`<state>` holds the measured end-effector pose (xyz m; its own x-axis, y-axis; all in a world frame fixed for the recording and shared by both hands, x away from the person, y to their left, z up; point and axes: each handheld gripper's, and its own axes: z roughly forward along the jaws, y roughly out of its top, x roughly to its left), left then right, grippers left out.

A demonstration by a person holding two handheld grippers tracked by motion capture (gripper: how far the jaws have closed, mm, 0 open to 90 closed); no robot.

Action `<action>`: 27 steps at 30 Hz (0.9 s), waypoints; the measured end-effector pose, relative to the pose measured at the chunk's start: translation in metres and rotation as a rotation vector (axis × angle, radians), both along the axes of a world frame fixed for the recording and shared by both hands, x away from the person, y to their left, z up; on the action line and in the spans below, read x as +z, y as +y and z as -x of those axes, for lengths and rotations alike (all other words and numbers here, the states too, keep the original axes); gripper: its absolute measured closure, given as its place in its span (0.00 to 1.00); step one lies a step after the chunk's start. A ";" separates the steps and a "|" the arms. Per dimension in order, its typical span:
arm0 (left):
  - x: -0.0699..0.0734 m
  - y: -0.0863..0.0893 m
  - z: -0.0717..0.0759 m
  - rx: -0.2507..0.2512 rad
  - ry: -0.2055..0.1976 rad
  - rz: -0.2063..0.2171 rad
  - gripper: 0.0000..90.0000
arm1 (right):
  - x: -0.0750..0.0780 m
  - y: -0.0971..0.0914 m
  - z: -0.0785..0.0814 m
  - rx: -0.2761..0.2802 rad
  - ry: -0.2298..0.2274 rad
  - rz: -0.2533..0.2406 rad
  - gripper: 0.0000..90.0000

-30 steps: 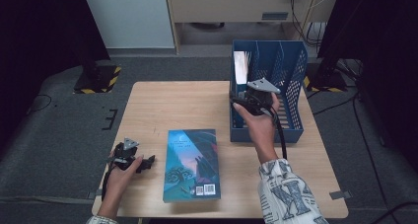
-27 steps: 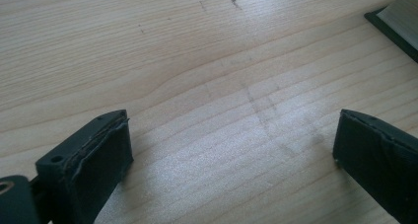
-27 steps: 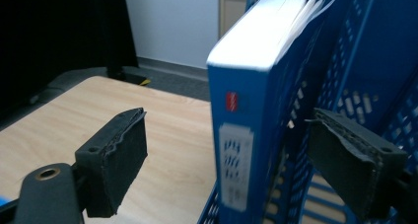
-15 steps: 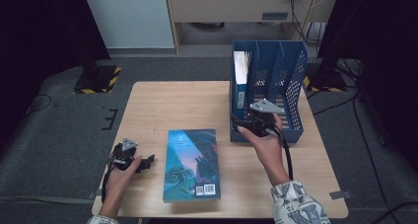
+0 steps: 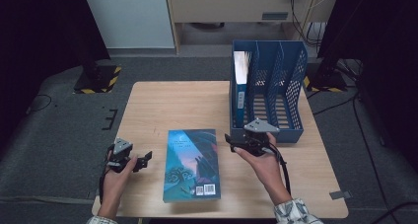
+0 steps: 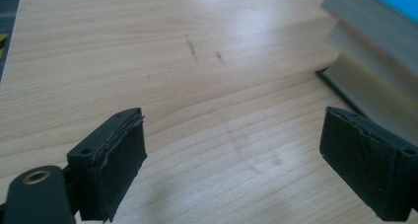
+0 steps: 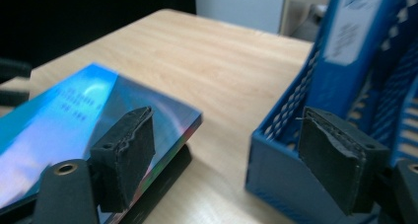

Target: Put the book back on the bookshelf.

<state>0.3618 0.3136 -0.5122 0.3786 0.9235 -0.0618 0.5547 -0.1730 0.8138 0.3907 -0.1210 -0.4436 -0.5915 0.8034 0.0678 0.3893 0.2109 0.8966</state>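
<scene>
A blue-covered book (image 5: 192,164) lies flat on the wooden table (image 5: 172,105), near its front edge. My left gripper (image 5: 144,161) rests low on the table just left of this book, jaws pointing at its edge (image 6: 374,51). Its jaws (image 6: 236,169) are open and have just been closing a little, with only bare wood between them. My right gripper (image 5: 230,142) hovers between the book's far right corner (image 7: 74,120) and the blue file rack (image 5: 268,86). It is open (image 7: 231,160), its jaws have also just been closing slightly, and nothing is between them.
A blue book (image 5: 240,86) stands upright in the rack's leftmost slot (image 7: 345,46); the other slots show no contents. The rack's front corner (image 7: 281,169) is close to my right gripper's far jaw. Dark floor, cables and cabinets surround the table.
My right hand has come down and back from the rack's front toward the flat book's far right corner. The left hand has stayed in place.
</scene>
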 end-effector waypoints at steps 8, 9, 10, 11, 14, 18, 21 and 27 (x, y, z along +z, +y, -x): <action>0.023 -0.014 0.016 -0.077 -0.025 0.040 0.11 | -0.017 0.015 0.013 0.061 0.058 0.027 0.23; 0.026 -0.017 0.018 -0.091 -0.028 0.042 0.11 | -0.018 0.016 0.015 0.070 0.063 0.033 0.22; 0.029 -0.021 0.020 -0.108 -0.028 0.042 0.11 | -0.019 0.018 0.016 0.079 0.068 0.038 0.21; 0.031 -0.026 0.021 -0.130 -0.026 0.040 0.12 | -0.019 0.019 0.018 0.085 0.072 0.041 0.21; 0.036 -0.043 0.023 -0.194 -0.018 0.039 0.12 | -0.020 0.024 0.022 0.104 0.079 0.036 0.20; 0.039 -0.062 0.024 -0.245 -0.012 0.007 0.12 | -0.023 0.035 0.024 0.141 0.094 0.040 0.17; 0.039 -0.069 0.023 -0.250 -0.001 0.001 0.12 | -0.026 0.044 0.026 0.172 0.109 0.042 0.15; 0.034 -0.079 0.025 -0.274 0.019 -0.013 0.12 | -0.032 0.058 0.026 0.216 0.144 0.027 0.12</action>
